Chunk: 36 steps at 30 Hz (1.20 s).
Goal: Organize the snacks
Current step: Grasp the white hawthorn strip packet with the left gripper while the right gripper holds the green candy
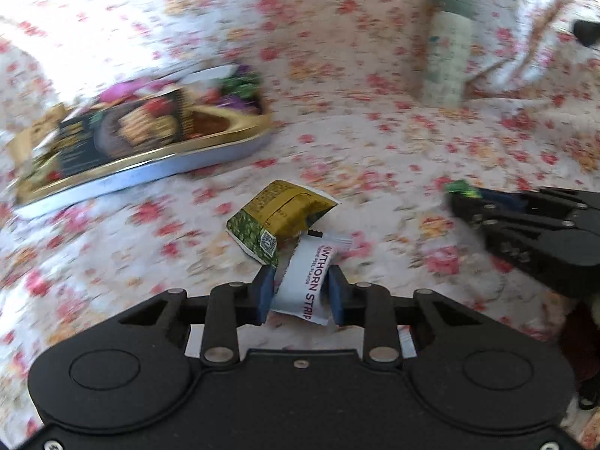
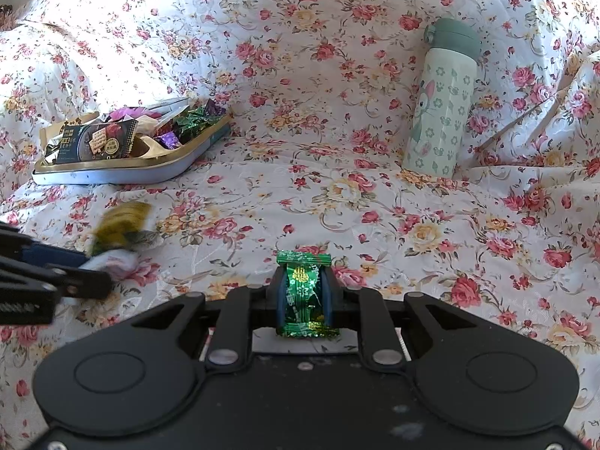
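Note:
My left gripper is shut on a white hawthorn strip packet. A yellow-green snack packet sits just past the fingertips, touching the white packet; I cannot tell whether it is gripped too. My right gripper is shut on a green foil candy, held above the floral cloth. The tin tray holding several snacks and a dark cracker packet lies at the left on the cloth; it also shows in the left wrist view. The right gripper shows at the right of the left wrist view.
A pale green flask stands upright at the back right, leaning against the draped floral cloth; it is blurred in the left wrist view. The left gripper with its packets shows blurred at the left edge of the right wrist view.

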Each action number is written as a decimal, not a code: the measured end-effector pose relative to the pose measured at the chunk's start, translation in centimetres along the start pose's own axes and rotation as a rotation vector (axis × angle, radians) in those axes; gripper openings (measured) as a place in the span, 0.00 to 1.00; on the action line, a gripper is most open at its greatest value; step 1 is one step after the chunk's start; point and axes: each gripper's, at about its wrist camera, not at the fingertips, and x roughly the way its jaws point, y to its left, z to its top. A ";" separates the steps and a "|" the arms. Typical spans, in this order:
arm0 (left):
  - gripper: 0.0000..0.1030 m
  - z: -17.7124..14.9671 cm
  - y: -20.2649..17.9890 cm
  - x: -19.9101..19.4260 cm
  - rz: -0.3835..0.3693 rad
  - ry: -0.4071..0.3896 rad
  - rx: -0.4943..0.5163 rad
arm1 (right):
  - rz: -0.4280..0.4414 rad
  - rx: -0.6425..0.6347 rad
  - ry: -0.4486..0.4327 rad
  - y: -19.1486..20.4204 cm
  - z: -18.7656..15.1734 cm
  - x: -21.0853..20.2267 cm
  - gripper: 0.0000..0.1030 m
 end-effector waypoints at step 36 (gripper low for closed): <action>0.46 0.8 1.3 0.4 -0.004 0.045 -0.138 | 0.004 0.004 0.000 -0.1 0.0 0.0 0.18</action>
